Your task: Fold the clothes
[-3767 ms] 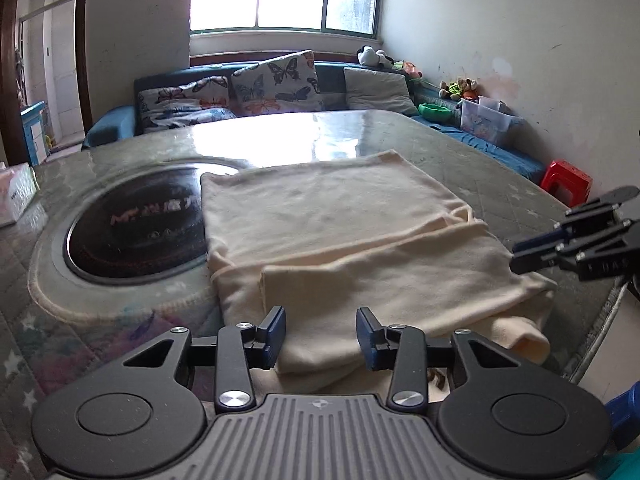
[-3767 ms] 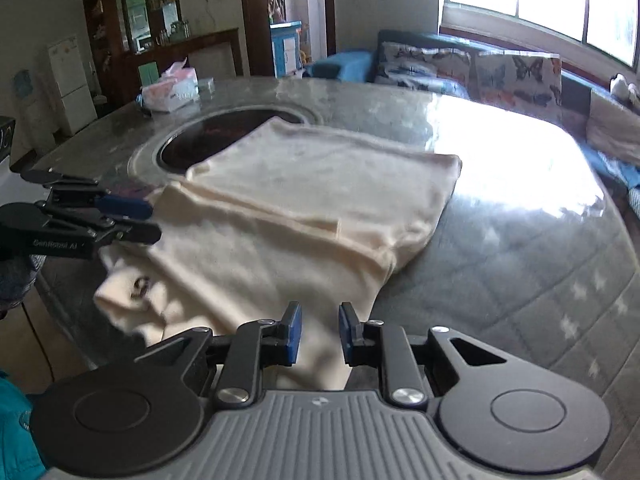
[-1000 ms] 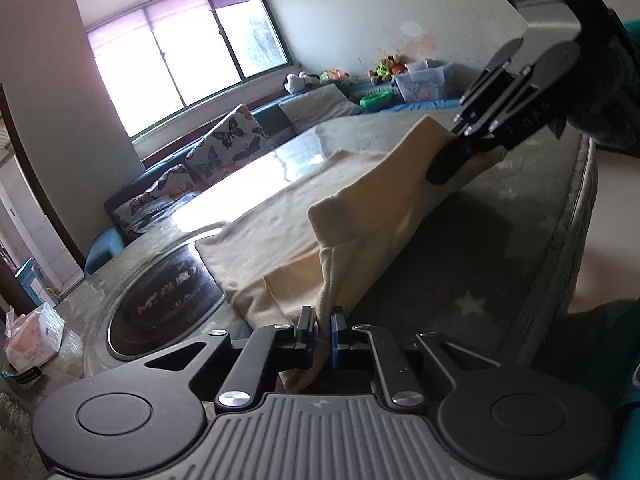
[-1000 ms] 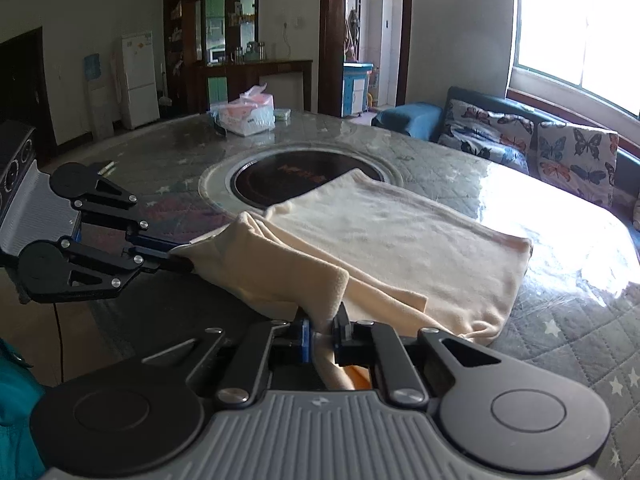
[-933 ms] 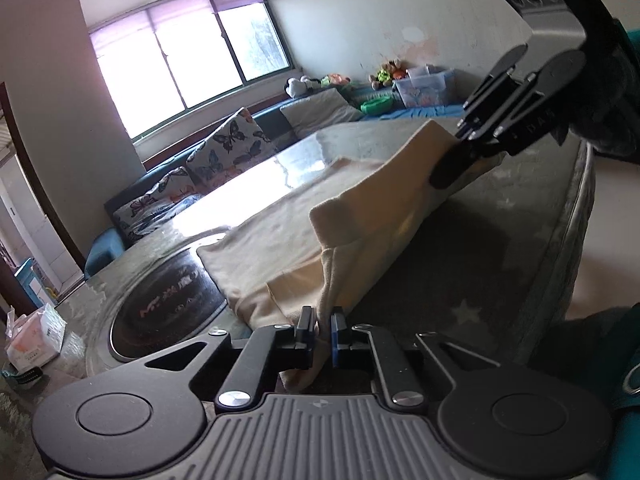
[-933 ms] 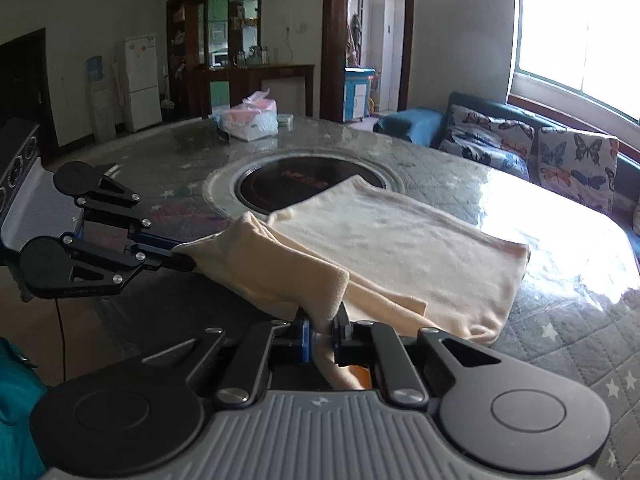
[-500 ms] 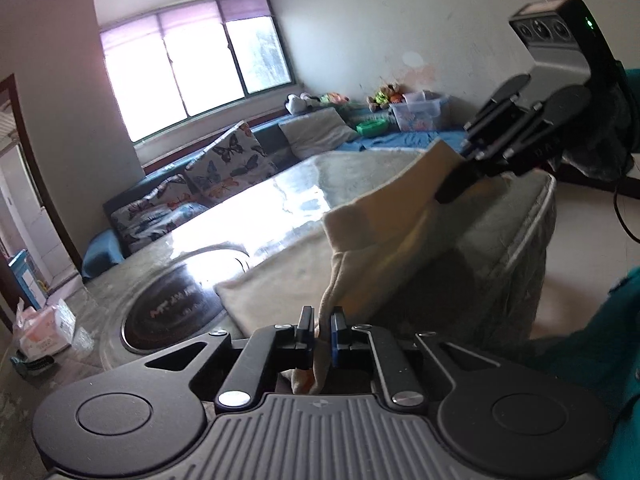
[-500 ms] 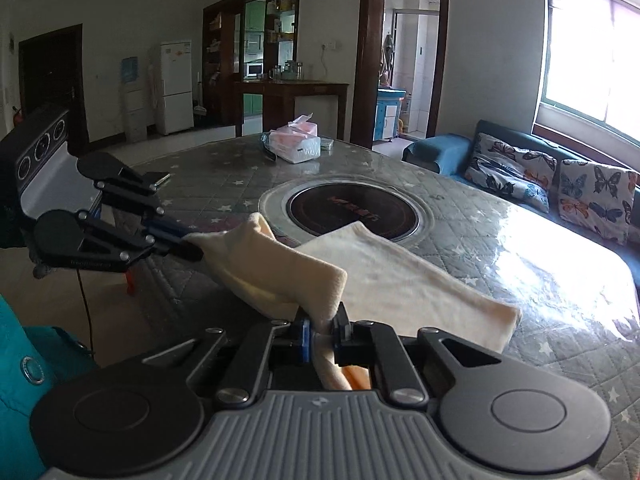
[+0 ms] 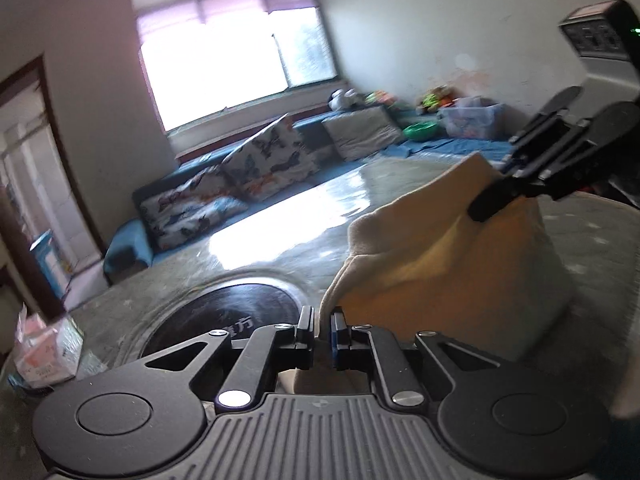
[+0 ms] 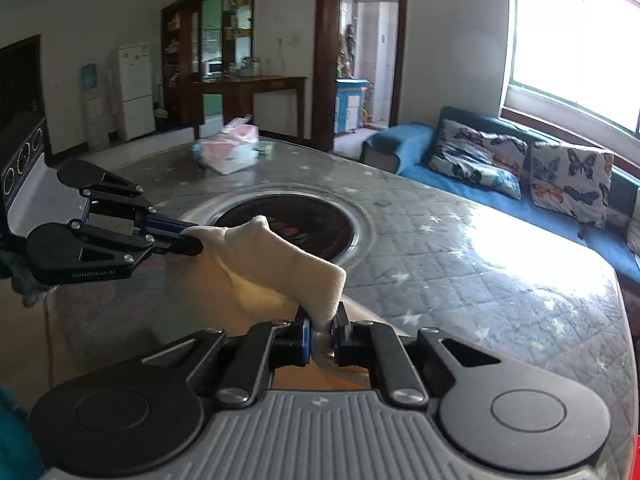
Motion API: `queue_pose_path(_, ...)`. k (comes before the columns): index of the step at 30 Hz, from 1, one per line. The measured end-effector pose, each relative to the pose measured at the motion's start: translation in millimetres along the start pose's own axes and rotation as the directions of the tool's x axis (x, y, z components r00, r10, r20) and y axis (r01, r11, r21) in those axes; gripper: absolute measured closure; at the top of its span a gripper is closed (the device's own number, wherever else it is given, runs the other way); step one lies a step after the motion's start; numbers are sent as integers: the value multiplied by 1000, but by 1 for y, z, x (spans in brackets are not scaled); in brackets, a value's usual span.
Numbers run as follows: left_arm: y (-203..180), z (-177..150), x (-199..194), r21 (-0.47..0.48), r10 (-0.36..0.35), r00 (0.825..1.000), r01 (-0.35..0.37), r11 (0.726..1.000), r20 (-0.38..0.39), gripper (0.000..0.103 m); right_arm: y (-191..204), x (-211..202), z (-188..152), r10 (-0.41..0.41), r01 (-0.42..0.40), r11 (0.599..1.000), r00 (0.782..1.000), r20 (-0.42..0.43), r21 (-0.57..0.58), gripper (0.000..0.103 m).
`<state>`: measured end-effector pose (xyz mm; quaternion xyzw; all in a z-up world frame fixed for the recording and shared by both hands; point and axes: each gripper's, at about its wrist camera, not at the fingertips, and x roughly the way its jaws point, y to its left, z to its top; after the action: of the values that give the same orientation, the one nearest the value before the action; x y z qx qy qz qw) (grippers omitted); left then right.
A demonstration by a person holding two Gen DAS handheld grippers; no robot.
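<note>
A cream cloth garment (image 9: 432, 264) hangs between my two grippers, lifted off the round table (image 10: 460, 264). My left gripper (image 9: 322, 334) is shut on one corner of it; it also shows in the right wrist view (image 10: 192, 240) at the left. My right gripper (image 10: 322, 334) is shut on the other corner; it shows in the left wrist view (image 9: 486, 206) at the right. The cloth (image 10: 272, 264) sags between them near the table's front edge. Its lower part is hidden behind the grippers.
A dark round hotplate (image 10: 296, 224) is set in the table's middle. A pink tissue pack (image 10: 230, 150) lies on the far side. A blue sofa with butterfly cushions (image 10: 520, 164) runs under the window. A storage box and toys (image 9: 468, 116) stand by the wall.
Both grippers closed on the cloth's near corners and raised it. In the last second they pulled it back off the table, so the flat part no longer lies there.
</note>
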<state>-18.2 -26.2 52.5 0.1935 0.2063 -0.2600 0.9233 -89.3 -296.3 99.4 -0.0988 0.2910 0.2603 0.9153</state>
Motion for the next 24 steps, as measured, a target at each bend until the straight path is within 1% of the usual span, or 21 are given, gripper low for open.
queue_pose_path(3,3,-1,39,-20,30,998,-31,999,-59,94,-19,38,5,-25,27,999,999,-43,46,94)
queue_pose_path(6,4,-7,73,-32,58,991,-62,998,-124,91,-32,73,-3,-54,62,994,995,-88,87,93)
queue_pose_path(7,5,-8,80,-39,65,988,-71,997,-137,90,-36,83,-7,-63,74,992,993,-104,101,92)
queue_pose_path(8,8,-9,82,-48,71,987,-78,996,-143,86,-39,92,-11,-82,96,988,990,-112,124,89)
queue_pose_path(9,11,-10,84,-57,77,986,-86,995,-149,84,-42,98,-15,-91,108,984,988,-121,144,89)
queue_pose_path(10,14,-11,86,-65,83,984,-94,993,-155,81,-44,96,-16,-94,112,982,989,-114,156,86)
queue_pose_path(11,17,-11,88,-74,88,983,-102,992,-162,81,-46,95,-16,-98,115,979,989,-107,167,80)
queue_pose_path(14,24,-13,89,-99,111,978,-129,987,-176,80,-52,90,-18,-108,123,972,990,-85,200,79)
queue_pose_path(16,27,-7,84,-123,121,978,-142,982,-169,81,-55,86,-20,-115,128,966,991,-72,223,78)
queue_pose_path(18,27,-1,76,-157,91,986,-113,981,-142,81,-59,83,-21,-123,133,960,991,-58,245,78)
queue_pose_path(20,21,7,71,-173,32,993,-52,984,-116,81,-63,79,-22,-130,137,954,991,-45,266,78)
queue_pose_path(22,9,12,71,-162,-20,994,3,987,-108,83,-57,83,-20,-95,106,963,994,-54,249,78)
queue_pose_path(24,-2,15,76,-146,-58,991,41,988,-120,83,-52,89,-18,-73,87,969,995,-69,230,78)
